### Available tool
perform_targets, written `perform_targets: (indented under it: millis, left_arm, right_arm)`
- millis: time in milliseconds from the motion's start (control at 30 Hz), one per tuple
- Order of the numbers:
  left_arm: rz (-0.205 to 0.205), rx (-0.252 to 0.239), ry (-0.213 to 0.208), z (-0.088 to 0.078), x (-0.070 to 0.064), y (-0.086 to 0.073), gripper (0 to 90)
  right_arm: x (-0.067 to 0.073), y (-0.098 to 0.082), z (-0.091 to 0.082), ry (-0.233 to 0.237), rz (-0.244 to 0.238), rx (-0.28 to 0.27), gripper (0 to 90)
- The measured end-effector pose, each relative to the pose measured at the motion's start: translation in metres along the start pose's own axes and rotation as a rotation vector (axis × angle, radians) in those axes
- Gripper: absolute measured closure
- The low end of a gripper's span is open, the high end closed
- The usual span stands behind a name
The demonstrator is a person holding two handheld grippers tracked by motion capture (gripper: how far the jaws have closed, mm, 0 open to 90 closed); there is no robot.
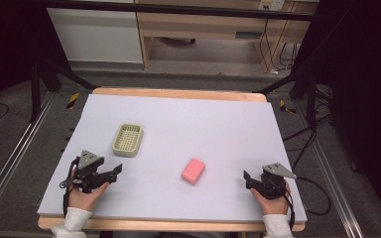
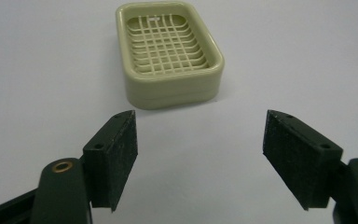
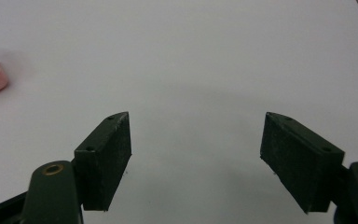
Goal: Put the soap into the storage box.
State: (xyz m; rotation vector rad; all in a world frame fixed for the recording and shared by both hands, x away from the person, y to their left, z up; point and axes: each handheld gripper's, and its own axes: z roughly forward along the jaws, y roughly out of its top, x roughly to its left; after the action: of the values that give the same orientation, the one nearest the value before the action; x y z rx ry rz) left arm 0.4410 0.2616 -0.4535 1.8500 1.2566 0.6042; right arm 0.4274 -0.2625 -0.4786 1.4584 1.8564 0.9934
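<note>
Left hand-held gripper wide open, empty, right hand-held gripper likewise

The left gripper stood with its two black jaws wide apart, nothing between them, above a plain white table surface. Ahead of the jaws, apart from them, a pale green rectangular plastic soap dish with rounded corners and a lattice floor sat flat on the surface. The dish was empty.
</note>
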Motion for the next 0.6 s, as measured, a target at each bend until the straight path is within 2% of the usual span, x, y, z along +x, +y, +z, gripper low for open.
perform_targets:
  millis: [600]
  left_arm:
    - [0.035, 0.018, -0.055, 0.008, -0.023, 0.006, 25.2]
  right_arm:
    - [0.000, 0.000, 0.001, 0.000, -0.003, 0.002, 24.5]
